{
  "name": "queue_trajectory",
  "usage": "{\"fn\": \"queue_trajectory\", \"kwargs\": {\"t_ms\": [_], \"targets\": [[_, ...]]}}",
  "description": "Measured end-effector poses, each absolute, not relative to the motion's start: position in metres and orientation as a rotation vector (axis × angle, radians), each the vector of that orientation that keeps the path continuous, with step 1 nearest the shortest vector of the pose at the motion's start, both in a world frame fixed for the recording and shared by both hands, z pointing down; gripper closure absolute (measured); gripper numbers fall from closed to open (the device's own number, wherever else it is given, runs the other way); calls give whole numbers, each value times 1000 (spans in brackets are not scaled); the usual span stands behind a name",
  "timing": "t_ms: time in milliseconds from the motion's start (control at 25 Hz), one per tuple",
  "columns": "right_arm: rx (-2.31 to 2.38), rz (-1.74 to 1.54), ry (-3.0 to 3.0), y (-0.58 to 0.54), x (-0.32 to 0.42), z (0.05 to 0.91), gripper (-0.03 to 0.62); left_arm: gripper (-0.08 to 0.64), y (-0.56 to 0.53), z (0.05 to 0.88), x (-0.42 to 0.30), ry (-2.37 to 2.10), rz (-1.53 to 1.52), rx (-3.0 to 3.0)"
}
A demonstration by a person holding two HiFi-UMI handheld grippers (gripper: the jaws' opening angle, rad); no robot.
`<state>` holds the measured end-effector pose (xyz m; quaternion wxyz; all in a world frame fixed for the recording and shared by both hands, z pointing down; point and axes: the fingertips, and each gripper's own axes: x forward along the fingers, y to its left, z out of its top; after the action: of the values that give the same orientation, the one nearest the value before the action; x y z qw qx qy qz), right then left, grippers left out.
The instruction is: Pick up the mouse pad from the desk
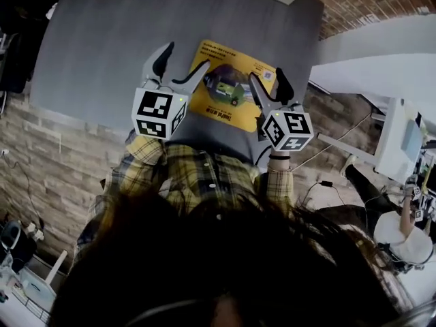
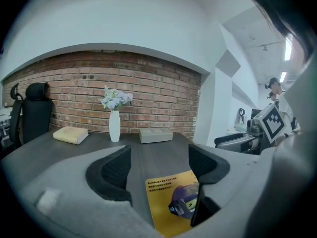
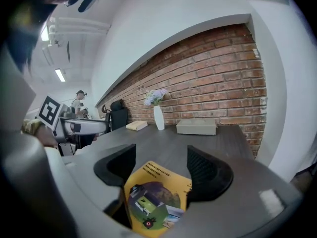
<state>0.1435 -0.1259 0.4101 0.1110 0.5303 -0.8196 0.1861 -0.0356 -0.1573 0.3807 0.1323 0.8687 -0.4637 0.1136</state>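
The mouse pad (image 1: 230, 86) lies flat on the grey desk (image 1: 102, 46), close to the near edge and in front of the person. It is a thin rectangle. Its long axis runs across the desk from left to right, skewed a little so that the left end sits farther from the person than the right end. Its face is yellow, with a round picture in the middle in dark and green tones. There are a few lines of small dark print on the yellow ground, too small to read.

The left gripper (image 1: 185, 58) hangs over the pad's left end with its jaws wide apart and nothing between them. In its own view the pad (image 2: 166, 197) shows through the gap between the ribbed black pads (image 2: 116, 167), down on the desktop. The right gripper (image 1: 267, 79) is over the pad's right end, jaws likewise spread and empty, and its view looks down onto the pad (image 3: 153, 192) between them. No view settles whether either jaw tip touches the pad.

Each gripper carries a cube with black-and-white square markers, and the wrists behind them are in yellow plaid sleeves (image 1: 146, 148). At the far edge of the matte desk, against a red brick wall (image 2: 148, 93), stand a slim white vase (image 2: 114, 125) of pale flowers, a cream book (image 2: 70, 135) and a flat grey box (image 2: 155, 135) — all well apart from the pad.
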Motion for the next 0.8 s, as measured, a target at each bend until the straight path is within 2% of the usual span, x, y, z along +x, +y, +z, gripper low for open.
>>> {"fn": "queue_trajectory", "kwargs": {"t_ms": [800], "targets": [[1643, 655, -2283, -117, 153, 439, 290, 199, -166, 430, -19, -1161, 452, 2521]]}}
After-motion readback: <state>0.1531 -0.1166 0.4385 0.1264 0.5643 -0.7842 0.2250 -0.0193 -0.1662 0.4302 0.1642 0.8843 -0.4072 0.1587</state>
